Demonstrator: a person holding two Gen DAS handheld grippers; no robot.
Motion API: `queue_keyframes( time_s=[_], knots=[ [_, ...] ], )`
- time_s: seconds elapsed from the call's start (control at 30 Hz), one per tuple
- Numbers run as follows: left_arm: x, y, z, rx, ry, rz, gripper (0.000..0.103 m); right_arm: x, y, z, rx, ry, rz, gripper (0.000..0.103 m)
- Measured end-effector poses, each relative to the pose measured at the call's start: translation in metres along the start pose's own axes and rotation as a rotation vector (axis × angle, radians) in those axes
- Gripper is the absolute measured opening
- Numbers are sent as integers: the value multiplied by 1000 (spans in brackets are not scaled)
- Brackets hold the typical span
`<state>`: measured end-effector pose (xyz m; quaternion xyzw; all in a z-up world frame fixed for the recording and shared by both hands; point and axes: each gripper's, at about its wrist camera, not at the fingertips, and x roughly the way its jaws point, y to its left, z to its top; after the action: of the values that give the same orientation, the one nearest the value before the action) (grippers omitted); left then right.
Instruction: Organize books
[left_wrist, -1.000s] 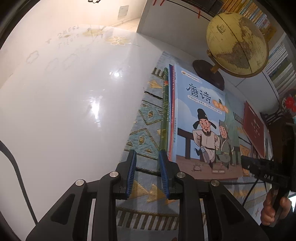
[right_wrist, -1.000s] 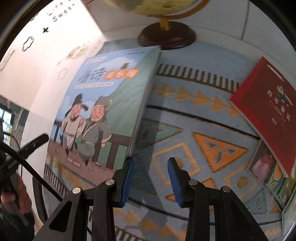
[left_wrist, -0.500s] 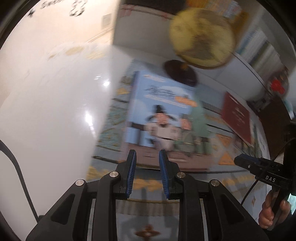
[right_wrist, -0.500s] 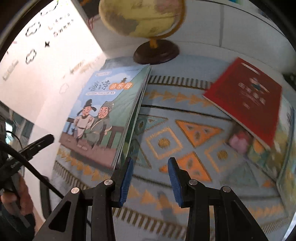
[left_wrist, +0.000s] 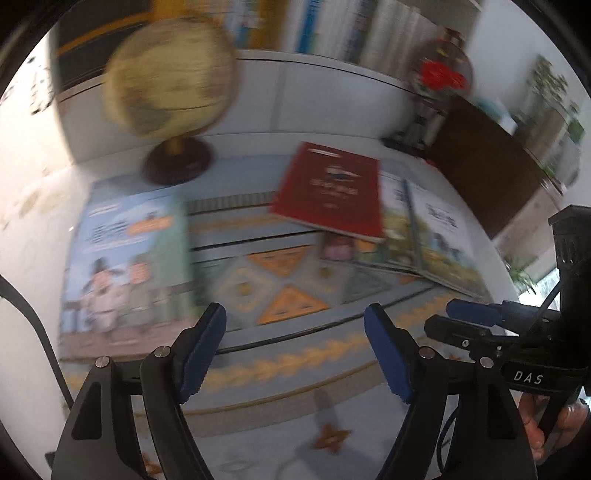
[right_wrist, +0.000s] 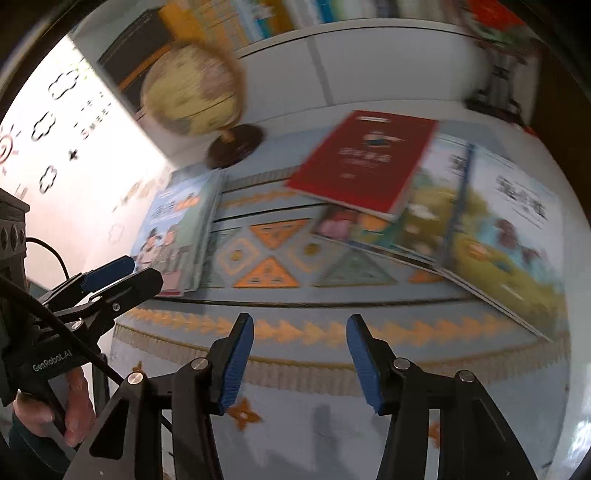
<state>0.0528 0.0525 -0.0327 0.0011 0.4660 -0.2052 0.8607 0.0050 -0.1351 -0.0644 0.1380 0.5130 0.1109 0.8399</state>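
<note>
A stack topped by a blue picture book (left_wrist: 125, 258) (right_wrist: 177, 225) lies flat on the patterned cloth at the left. A red book (left_wrist: 332, 188) (right_wrist: 369, 158) rests on several overlapping picture books (left_wrist: 432, 236) (right_wrist: 491, 229) at the right. My left gripper (left_wrist: 295, 350) hovers above the cloth's front part, its jaws opening wide with nothing between them. My right gripper (right_wrist: 299, 358) also hangs over the front border, jaws opening and empty. Each gripper shows in the other's view, the right gripper (left_wrist: 476, 314) and the left gripper (right_wrist: 107, 273), both off the books.
A globe (left_wrist: 170, 81) (right_wrist: 192, 96) on a dark round base stands behind the blue book. A bookshelf (left_wrist: 332, 29) with upright books runs along the back. A dark wooden stand (left_wrist: 484, 162) is at the right. The white tabletop (left_wrist: 29, 332) lies left of the cloth.
Both grippers have pulled back and up from the blue book's stack and swung right. Their jaws have widened. The stack now lies flat instead of standing between them.
</note>
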Motion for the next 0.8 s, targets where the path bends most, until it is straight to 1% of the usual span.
queue_keyframes(
  time_s=[0.17, 0.3, 0.37, 0.43, 0.5, 0.53, 0.57, 0.6, 0.63, 0.73, 0.8],
  knots=[
    [18, -42, 12, 21, 18, -42, 76, -20, -52, -6, 56, -9, -35, 51],
    [34, -83, 24, 67, 28, -88, 76, -32, -102, -1, 136, -27, -58, 51],
    [45, -101, 29, 93, 39, -127, 76, -39, -129, 2, 171, -54, -79, 51],
    [64, -119, 35, 103, 64, -193, 73, -44, -155, 4, 201, -72, -108, 51],
    [83, -135, 40, 106, 90, -265, 70, -47, -178, 6, 233, -84, -83, 47],
    [93, -142, 42, 104, 106, -292, 70, -47, -187, 7, 251, -85, -72, 41],
    [104, -149, 45, 106, 119, -309, 70, -45, -198, 7, 272, -81, -61, 39],
    [109, -153, 46, 107, 126, -317, 69, -42, -209, 7, 294, -74, -46, 39],
    [120, -158, 48, 105, 140, -331, 65, -40, -219, 6, 316, -71, -32, 38],
    [144, -167, 52, 100, 179, -353, 64, -31, -244, 2, 372, -47, 1, 38],
    [157, -172, 53, 105, 197, -334, 64, -26, -255, 1, 394, -29, 18, 38]
  ],
)
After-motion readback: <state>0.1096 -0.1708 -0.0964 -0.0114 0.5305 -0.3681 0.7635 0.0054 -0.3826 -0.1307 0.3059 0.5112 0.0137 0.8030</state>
